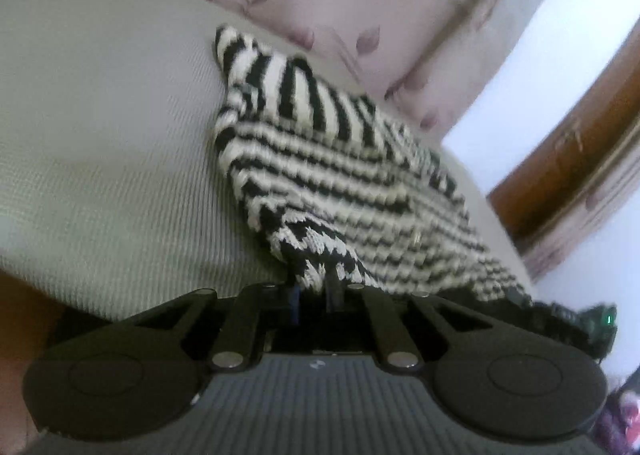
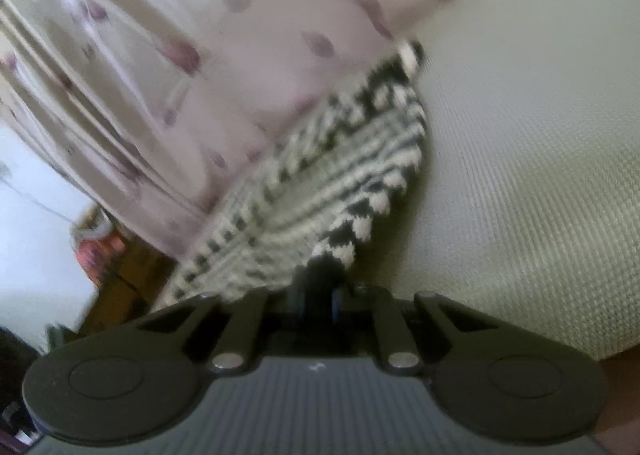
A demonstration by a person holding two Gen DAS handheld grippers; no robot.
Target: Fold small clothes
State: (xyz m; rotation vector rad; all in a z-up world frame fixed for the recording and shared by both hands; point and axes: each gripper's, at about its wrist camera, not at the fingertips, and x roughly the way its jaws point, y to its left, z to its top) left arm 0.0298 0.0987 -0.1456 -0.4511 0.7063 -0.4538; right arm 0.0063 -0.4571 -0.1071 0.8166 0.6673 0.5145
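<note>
— Where is the striped knit garment [image 1: 340, 175] found?
— It is spread on the pale woven tabletop [image 1: 100, 135], with a corner pinched by the closed left hand-held gripper [image 1: 312, 291] at six o'clock.
— And in the right view?
— Another edge of the garment [image 2: 320, 183] is clamped by the right hand-held gripper [image 2: 320, 295]. A floral curtain [image 2: 160, 55] is seen at eleven o'clock.

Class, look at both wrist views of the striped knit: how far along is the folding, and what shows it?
Done: one part of the striped knit already lies over the rest, stripes running crosswise. In hand: left gripper and right gripper each pinch a near edge above the pale cushion. Left: carrying that edge over, laying it flat and letting go.
</note>
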